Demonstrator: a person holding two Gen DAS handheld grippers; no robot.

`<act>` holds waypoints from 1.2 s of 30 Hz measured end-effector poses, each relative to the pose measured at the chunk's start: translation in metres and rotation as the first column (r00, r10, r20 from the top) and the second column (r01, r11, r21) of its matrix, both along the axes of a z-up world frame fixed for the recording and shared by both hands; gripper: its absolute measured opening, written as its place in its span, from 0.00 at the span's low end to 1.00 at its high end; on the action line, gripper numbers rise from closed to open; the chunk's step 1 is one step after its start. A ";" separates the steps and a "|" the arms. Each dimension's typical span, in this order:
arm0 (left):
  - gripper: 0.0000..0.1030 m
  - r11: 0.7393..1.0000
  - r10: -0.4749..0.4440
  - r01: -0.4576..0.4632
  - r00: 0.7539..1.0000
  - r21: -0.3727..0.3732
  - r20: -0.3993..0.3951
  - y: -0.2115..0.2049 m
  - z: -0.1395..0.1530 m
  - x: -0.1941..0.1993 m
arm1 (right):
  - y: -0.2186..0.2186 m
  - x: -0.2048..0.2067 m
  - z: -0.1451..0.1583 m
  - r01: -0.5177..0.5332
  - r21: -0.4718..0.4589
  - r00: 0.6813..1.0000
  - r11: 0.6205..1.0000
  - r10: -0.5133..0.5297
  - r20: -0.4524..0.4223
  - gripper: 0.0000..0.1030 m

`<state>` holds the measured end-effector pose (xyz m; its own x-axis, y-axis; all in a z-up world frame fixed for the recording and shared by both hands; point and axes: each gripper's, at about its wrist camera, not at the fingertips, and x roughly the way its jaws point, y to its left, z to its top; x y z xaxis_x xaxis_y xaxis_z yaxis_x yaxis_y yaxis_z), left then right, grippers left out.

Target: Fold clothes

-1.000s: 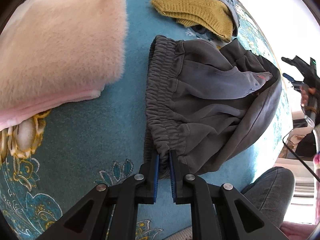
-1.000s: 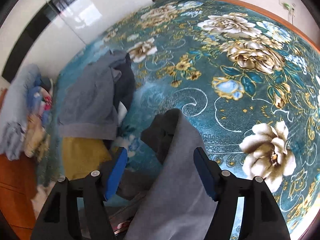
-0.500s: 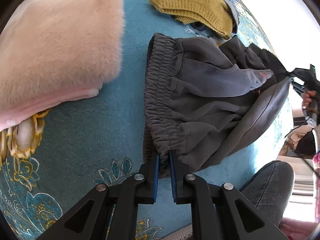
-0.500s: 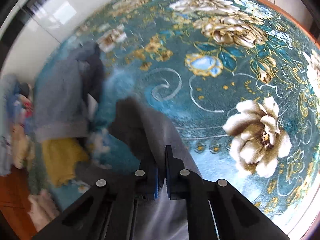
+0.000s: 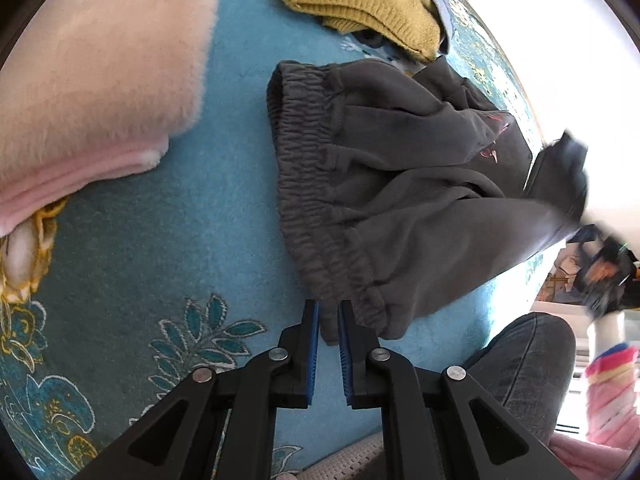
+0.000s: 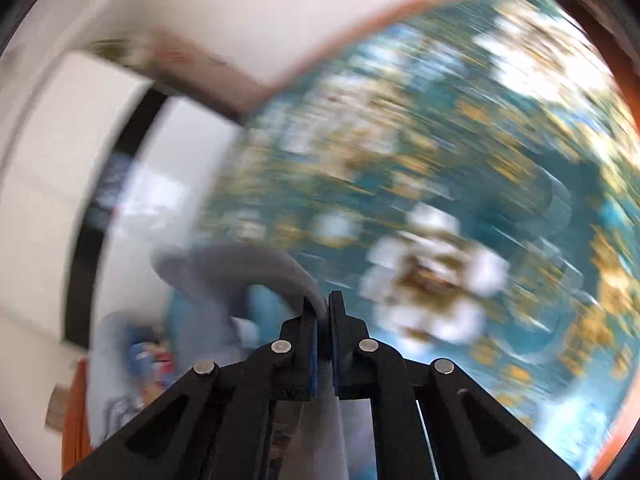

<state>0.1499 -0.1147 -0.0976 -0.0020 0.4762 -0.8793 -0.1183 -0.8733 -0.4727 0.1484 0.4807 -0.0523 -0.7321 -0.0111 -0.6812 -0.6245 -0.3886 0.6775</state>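
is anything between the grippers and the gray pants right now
Nothing visible. The left gripper is already closed on the waistband corner of the gray pants, and the right gripper is closed on gray fabric, though that view is motion-blurred.

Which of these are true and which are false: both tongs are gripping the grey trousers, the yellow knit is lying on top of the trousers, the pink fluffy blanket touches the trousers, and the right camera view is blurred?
1. Both tongs grip the grey trousers. True: the left tongs pinch the waistband corner, and the right tongs are closed on grey cloth.
2. The yellow knit lies on the trousers. False: it lies beyond them on the teal floral cover.
3. The pink fluffy blanket touches the trousers. False: bare cover separates them.
4. The right wrist view is blurred. True.
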 end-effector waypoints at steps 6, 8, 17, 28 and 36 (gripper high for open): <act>0.13 1.000 0.023 -0.024 0.999 -0.012 -0.043 0.005 0.006 -0.011 | 0.014 0.062 -0.087 0.131 -0.121 0.965 0.984 -0.099 0.244 0.06; 0.13 0.999 0.047 -0.048 0.996 -0.016 -0.076 0.006 0.011 -0.020 | 0.014 0.065 -0.087 0.126 -0.113 0.961 0.986 -0.093 0.261 0.08; 0.45 0.993 0.081 -0.095 0.980 -0.069 -0.182 0.019 0.009 -0.074 | -0.001 0.054 -0.029 0.075 0.133 0.962 0.988 -0.106 0.251 0.53; 0.54 0.991 0.103 -0.114 0.985 -0.070 -0.141 0.041 -0.036 -0.102 | -0.083 -0.050 -0.010 -0.407 0.185 0.902 0.895 0.362 0.234 0.70; 0.52 0.996 0.083 -0.086 0.991 -0.025 -0.107 0.034 -0.037 -0.105 | -0.134 -0.119 -0.075 -0.556 0.072 0.784 0.828 0.495 0.374 0.73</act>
